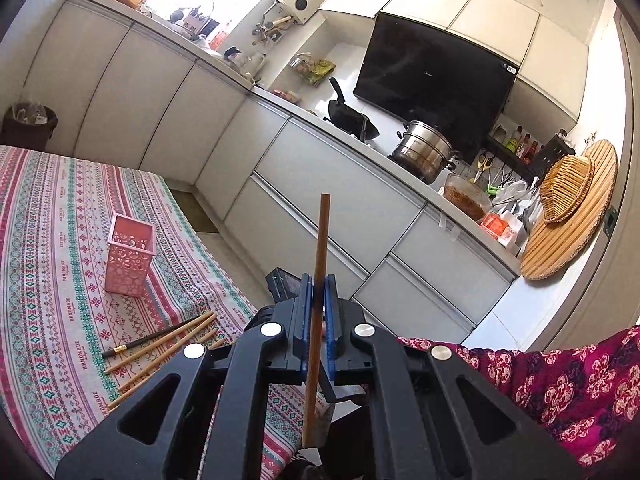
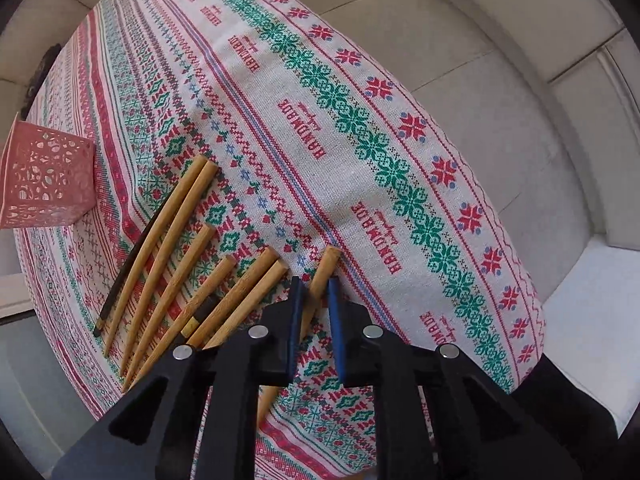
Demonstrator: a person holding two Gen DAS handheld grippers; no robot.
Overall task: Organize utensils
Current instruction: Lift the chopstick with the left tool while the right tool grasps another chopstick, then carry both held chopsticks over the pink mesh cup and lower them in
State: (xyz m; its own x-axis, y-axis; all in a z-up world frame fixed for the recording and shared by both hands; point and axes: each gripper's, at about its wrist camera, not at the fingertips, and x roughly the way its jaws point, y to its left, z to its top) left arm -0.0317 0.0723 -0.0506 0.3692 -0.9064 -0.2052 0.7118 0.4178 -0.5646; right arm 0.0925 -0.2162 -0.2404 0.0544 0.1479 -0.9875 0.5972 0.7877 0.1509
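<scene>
The left gripper [image 1: 319, 294] is closed on a single bamboo chopstick [image 1: 322, 240]. Its blue pads press both sides of the stick, which stands nearly upright, its tip rising above the fingers and its lower end passing down between the black arms.

The right gripper [image 2: 316, 292] points down at the table. Its jaws stand narrowly apart with one bamboo chopstick [image 2: 329, 260] between them; the left pad lies against the stick, but whether the right pad presses it cannot be told.

The remaining chopsticks [image 2: 180, 264] lie side by side on the patterned tablecloth [image 2: 360, 140], left of the right gripper, near the table's near edge. Most are bamboo; one dark chopstick [image 2: 132, 256] lies at the left of the row.

The pink perforated holder [image 1: 130, 258] stands upright on the cloth, farther in and left of the row, apart from it.

A floral sleeve [image 1: 560, 384] shows at the right of the left wrist view. Beyond the table, a kitchen counter [image 1: 360, 140] carries a steel pot [image 1: 424, 150] and a black pan [image 1: 352, 118].
</scene>
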